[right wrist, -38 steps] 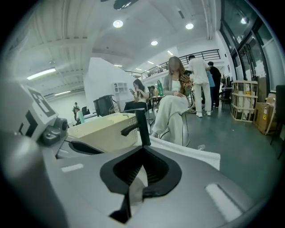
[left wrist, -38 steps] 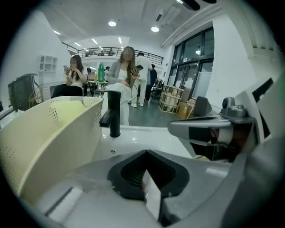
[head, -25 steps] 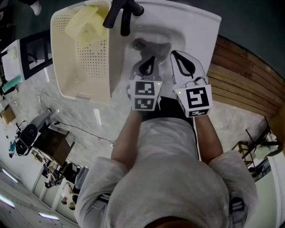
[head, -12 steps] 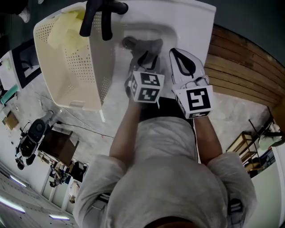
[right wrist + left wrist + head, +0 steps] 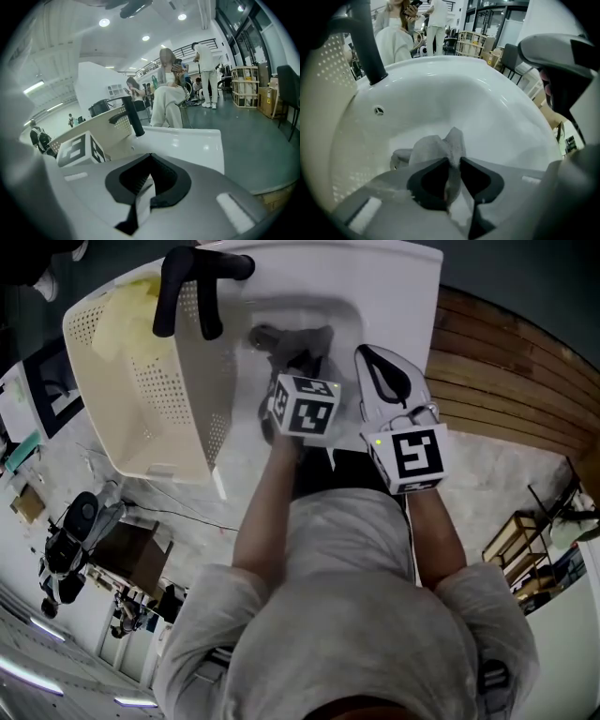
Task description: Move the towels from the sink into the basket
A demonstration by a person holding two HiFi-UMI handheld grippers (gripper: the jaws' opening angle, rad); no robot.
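A crumpled grey towel (image 5: 292,337) (image 5: 433,147) lies at the bottom of the white sink (image 5: 398,292) (image 5: 497,108). My left gripper (image 5: 298,362) (image 5: 454,165) points steeply down into the basin. Its jaws have just been opening, and a raised fold of the towel stands in the narrow gap between the tips. My right gripper (image 5: 368,357) (image 5: 149,158) hovers over the sink's right side, shut and empty. The cream perforated basket (image 5: 141,399) stands left of the sink with a yellow towel (image 5: 127,320) inside.
A dark faucet (image 5: 192,282) (image 5: 365,44) arches between the basket and the basin. An overflow hole (image 5: 378,110) sits in the basin wall. Wooden slats (image 5: 506,390) lie right of the sink. People stand in the room behind.
My left gripper has tipped downward and sunk into the basin onto the grey towel. The right gripper has shifted only slightly.
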